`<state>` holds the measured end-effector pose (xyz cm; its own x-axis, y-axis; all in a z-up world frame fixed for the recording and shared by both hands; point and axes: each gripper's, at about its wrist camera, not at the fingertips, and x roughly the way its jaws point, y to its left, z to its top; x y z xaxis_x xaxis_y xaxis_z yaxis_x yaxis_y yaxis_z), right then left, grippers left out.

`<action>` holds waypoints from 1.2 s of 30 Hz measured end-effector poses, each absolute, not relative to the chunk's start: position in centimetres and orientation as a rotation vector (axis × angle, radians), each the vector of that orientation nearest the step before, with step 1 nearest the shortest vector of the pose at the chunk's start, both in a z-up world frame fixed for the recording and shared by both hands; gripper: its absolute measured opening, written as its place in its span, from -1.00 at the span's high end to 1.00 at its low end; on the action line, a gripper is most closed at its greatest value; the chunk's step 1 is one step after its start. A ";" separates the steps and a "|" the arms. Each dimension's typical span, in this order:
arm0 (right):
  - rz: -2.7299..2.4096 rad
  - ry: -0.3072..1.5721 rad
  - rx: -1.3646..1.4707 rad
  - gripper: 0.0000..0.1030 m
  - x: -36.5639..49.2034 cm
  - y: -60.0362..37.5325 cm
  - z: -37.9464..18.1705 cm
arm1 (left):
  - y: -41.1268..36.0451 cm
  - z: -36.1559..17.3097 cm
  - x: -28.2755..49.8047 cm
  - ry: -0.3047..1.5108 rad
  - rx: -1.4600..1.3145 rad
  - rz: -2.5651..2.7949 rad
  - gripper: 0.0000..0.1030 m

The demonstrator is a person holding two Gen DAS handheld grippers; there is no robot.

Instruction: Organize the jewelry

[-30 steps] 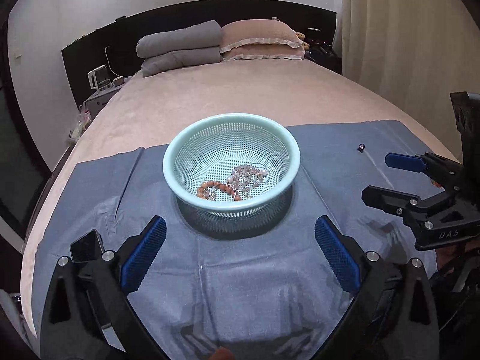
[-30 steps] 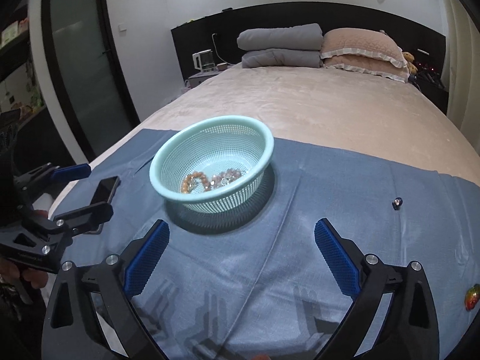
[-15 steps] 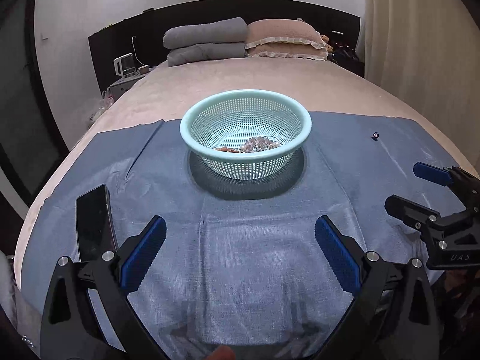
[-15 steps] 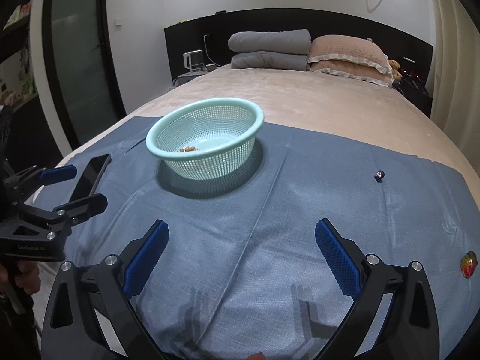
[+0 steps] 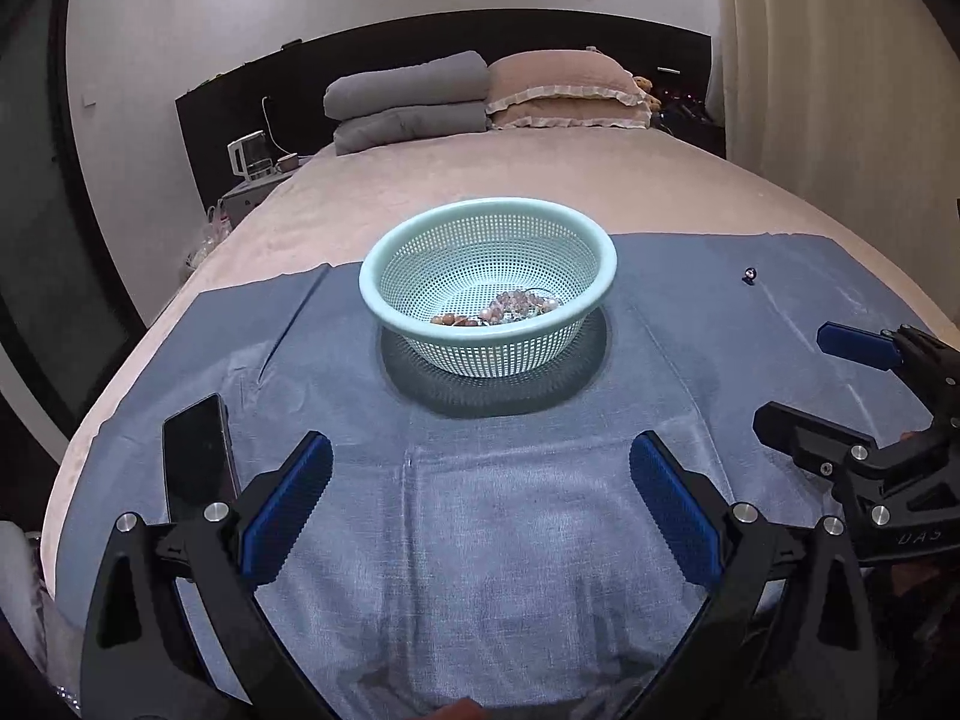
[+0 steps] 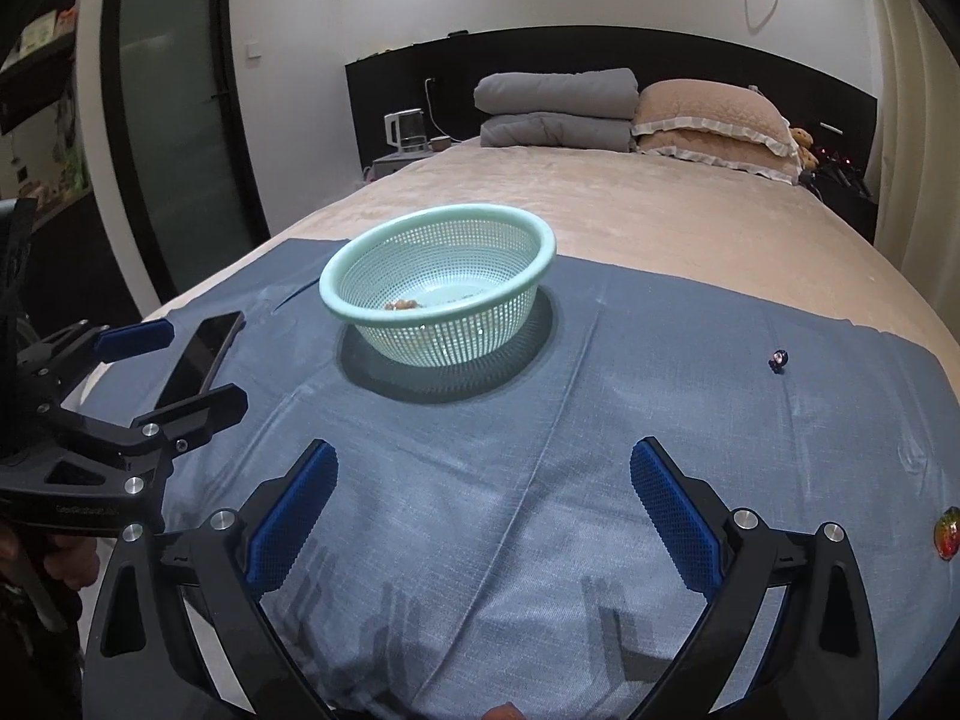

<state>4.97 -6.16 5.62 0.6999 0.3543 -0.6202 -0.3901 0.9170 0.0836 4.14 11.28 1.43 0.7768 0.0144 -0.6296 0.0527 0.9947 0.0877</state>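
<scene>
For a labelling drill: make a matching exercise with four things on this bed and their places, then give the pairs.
Things:
1. beaded bracelets
2. small ring
3. phone
4. red gem piece

Places:
A. far right edge of the blue cloth
B. inside the mint basket
C. left of the basket, near the left tool
D. alone on the cloth, right of the basket

Pairs: 1-B, 2-D, 3-C, 4-A

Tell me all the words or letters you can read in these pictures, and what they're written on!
"DAS": on the black body of the right gripper, read in the left wrist view; a first letter may be cut off.
Small pale lettering on the black body of the left gripper, in the right wrist view: too blurred to read.
The basket, the phone and the blue cloth show no words.
</scene>
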 end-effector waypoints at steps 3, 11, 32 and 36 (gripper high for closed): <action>0.419 0.694 -0.025 -0.83 5.7 -5.8 6.1 | 12.1 1.5 5.2 0.700 0.088 -0.026 -0.89; 0.352 0.763 -0.022 -0.83 7.7 -2.6 6.1 | 14.4 1.6 7.4 0.698 0.111 -0.059 -0.89; 0.248 0.804 -0.013 -0.83 8.3 1.2 5.4 | 16.6 -0.2 9.6 0.694 0.126 -0.105 -0.89; 0.248 0.801 -0.047 -0.83 8.1 1.7 5.2 | 16.8 -0.3 9.8 0.708 0.121 -0.097 -0.89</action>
<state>8.14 1.74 5.24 0.6686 0.2025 -0.7155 -0.2377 0.9699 0.0524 9.78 16.84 -0.34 0.7554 -0.0473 -0.6535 0.1292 0.9886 0.0778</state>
